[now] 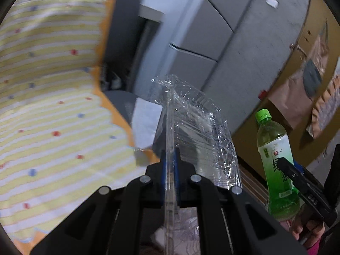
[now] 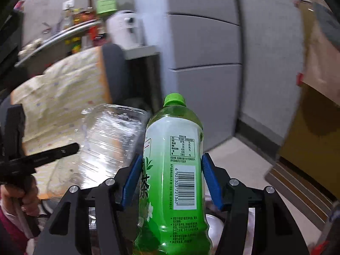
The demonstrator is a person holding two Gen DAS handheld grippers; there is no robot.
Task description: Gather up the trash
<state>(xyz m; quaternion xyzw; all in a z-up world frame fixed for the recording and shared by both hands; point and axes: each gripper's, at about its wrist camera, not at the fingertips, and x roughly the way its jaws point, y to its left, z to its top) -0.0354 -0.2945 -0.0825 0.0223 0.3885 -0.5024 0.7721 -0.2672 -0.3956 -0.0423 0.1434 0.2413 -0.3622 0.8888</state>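
My left gripper (image 1: 170, 159) is shut on the thin edge of a clear, crinkled plastic container (image 1: 199, 131), which sticks up and forward from the blue pads. The same clear plastic container (image 2: 110, 140) shows at the left of the right wrist view, held aloft. My right gripper (image 2: 172, 170) is shut on a green tea bottle (image 2: 176, 165) with a green cap, its blue pads pressing on both sides of the label. The bottle (image 1: 276, 161) stands upright at the right of the left wrist view, off any surface.
A table with a yellow striped, dotted cloth (image 1: 53, 106) fills the left. A grey fridge (image 1: 212, 42) stands ahead, with a brown wooden door (image 2: 314, 140) to the right and light floor tiles (image 2: 244, 165) below. A cluttered kitchen counter (image 2: 85, 27) lies far left. A hand (image 2: 23, 191) grips the left tool.
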